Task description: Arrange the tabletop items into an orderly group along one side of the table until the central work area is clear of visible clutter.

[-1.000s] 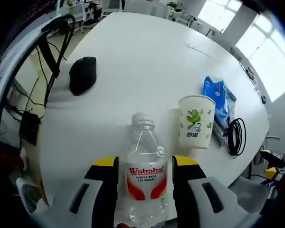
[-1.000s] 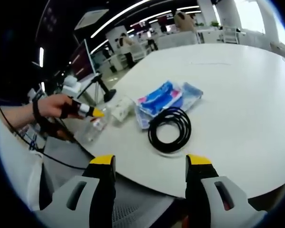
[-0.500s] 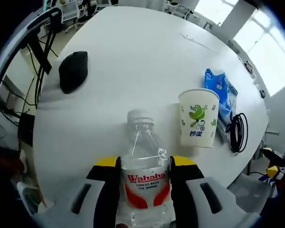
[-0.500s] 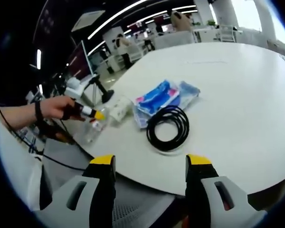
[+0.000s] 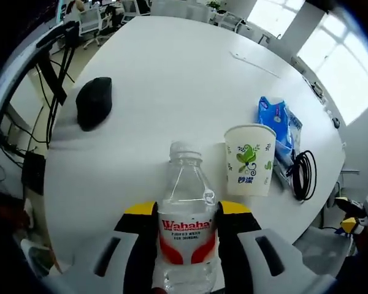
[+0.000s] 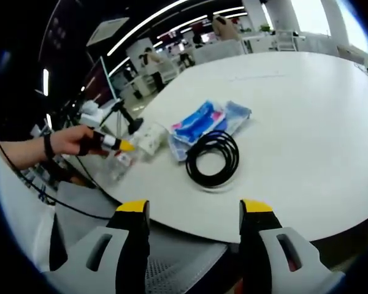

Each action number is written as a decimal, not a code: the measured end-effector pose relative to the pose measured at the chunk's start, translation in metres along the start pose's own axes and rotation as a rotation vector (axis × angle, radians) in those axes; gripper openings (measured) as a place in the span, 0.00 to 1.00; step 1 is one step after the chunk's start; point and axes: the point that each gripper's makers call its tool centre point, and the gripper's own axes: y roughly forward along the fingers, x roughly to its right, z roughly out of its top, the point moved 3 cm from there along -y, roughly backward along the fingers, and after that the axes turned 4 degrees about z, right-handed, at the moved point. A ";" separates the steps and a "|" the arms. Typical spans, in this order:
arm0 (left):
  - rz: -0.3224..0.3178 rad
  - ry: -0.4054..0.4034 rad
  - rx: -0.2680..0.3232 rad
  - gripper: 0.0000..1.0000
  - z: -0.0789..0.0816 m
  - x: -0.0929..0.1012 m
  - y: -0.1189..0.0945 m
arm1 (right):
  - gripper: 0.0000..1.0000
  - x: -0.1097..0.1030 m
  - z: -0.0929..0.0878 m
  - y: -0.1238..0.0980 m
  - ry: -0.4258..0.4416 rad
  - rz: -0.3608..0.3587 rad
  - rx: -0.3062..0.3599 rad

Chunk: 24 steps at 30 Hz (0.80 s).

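A clear Wahaha water bottle (image 5: 186,220) with a red label stands upright between the yellow-tipped jaws of my left gripper (image 5: 186,215), which is shut on it near the table's near edge. A paper cup (image 5: 249,160) with a green leaf print stands just right of the bottle. Beyond the cup lie a blue tissue pack (image 5: 278,120) and a coiled black cable (image 5: 303,175). My right gripper (image 6: 191,214) hangs open off the table edge, apart from the black cable (image 6: 213,158), the tissue pack (image 6: 203,122), the cup (image 6: 149,138) and the bottle (image 6: 118,165).
A black mouse-like object (image 5: 94,101) lies at the left on the white table (image 5: 184,73). A person's hand (image 6: 67,141) holds the left gripper. A black stand (image 6: 127,116) rises by the table's far edge. Office desks and people fill the background.
The left gripper view has shifted slightly with the bottle still held; the cup now sits a little closer to the bottle. The right gripper view has drifted a little.
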 end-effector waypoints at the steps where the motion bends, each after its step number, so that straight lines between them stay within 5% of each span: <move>1: 0.000 -0.001 0.004 0.37 0.000 0.000 -0.001 | 0.58 0.000 0.000 0.000 -0.001 0.002 -0.001; 24: 0.001 -0.007 0.102 0.36 0.003 0.001 -0.028 | 0.57 -0.002 0.006 0.006 -0.022 0.027 -0.015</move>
